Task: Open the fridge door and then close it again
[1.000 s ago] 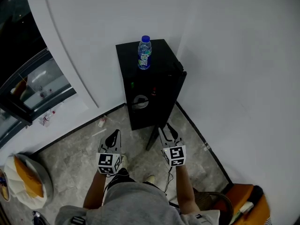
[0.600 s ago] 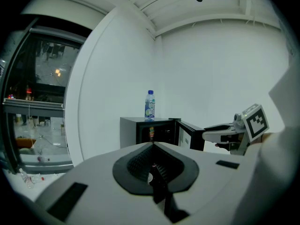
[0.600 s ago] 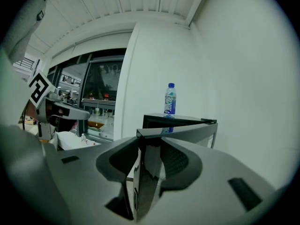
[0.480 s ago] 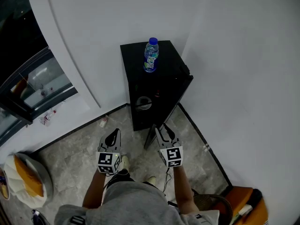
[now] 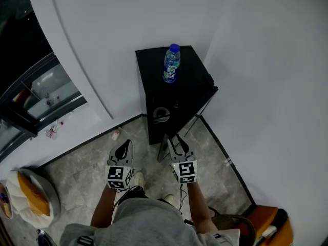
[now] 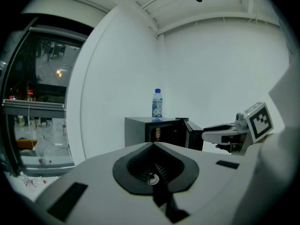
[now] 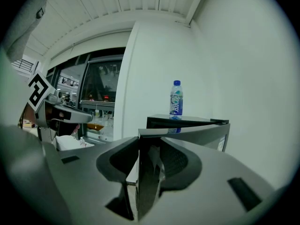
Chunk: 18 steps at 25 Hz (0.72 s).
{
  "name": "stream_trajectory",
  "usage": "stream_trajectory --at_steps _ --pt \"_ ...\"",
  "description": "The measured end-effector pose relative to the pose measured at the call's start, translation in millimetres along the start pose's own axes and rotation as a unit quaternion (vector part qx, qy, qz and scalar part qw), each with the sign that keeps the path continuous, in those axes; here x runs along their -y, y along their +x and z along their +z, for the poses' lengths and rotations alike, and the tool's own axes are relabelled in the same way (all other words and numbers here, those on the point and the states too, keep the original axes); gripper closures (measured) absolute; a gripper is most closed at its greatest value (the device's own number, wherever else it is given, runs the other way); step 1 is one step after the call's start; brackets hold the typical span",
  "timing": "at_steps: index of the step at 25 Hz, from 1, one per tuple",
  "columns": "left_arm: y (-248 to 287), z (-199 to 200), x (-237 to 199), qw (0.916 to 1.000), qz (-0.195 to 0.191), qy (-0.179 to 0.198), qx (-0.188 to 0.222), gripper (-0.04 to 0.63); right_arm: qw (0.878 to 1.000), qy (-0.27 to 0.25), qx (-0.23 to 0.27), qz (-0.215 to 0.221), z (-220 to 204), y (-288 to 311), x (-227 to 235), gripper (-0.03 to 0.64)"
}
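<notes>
- At the floor's (image 5: 82, 173) far corner, the fridge (image 5: 154, 73) stands open; my right gripper (image 5: 175, 141) clamps the free edge of the fridge door (image 5: 164, 150) to steer its swing.
- My left gripper (image 5: 123, 150) hangs closed and empty, clear of the door's path.
- Hinges sit beside the right wall (image 5: 266, 86); open floor lies leftward.
- A bottle (image 5: 171, 64) stands mid-top, off every edge; a gentle close should suit it.
</notes>
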<state>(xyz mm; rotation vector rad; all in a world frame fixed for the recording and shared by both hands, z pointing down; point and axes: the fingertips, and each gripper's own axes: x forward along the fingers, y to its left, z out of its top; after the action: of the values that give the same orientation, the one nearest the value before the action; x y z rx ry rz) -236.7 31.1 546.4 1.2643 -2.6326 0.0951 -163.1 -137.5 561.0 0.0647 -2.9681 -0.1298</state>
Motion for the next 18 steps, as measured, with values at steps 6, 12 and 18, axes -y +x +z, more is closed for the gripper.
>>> stream_trajectory --at_steps 6,12,18 --pt "14 4 -19 1.0000 -0.004 0.002 0.003 0.591 1.000 0.006 -0.004 -0.001 4 21 -7 0.460" --pt "31 13 -34 0.9998 -0.015 -0.003 0.011 0.591 1.000 0.010 -0.009 -0.009 8 41 -12 0.462" --pt "42 12 -52 0.9996 -0.027 -0.003 0.008 0.591 0.999 0.015 -0.021 -0.025 10 61 -13 0.463"
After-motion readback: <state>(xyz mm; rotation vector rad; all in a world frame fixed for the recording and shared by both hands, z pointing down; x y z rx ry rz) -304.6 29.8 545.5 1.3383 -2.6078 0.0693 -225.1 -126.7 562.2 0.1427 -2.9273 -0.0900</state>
